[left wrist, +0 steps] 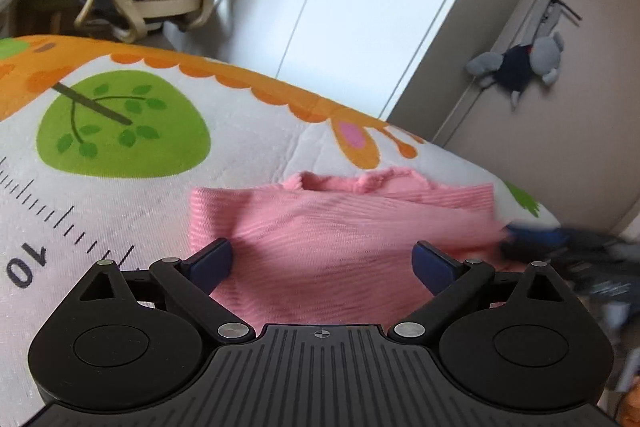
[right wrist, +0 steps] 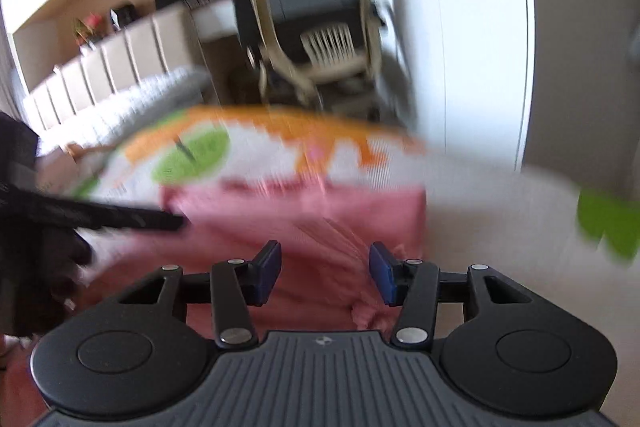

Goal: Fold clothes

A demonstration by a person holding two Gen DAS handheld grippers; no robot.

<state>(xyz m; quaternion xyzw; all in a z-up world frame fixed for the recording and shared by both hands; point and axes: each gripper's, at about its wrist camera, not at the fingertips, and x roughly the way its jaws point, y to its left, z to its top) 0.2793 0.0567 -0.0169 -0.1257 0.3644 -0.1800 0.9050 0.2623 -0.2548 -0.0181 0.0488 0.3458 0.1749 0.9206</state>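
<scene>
Both claws — left claw (left wrist: 322, 261) and right claw (right wrist: 324, 273) — hung open over the pink sweater (left wrist: 340, 227) on the printed mat (left wrist: 120, 187).

The left gripper (left wrist: 322, 261) is built of black plastic: two round hubs, a ribbed grey-black centre plate marked with a small crosshair, and angled link arms fixed by silver rivets. Blue pads (left wrist: 212, 261) are fitted on its fingers. The right gripper (right wrist: 325, 273) is made the same, with blue pads (right wrist: 267, 273) and silver rivets.
</scene>
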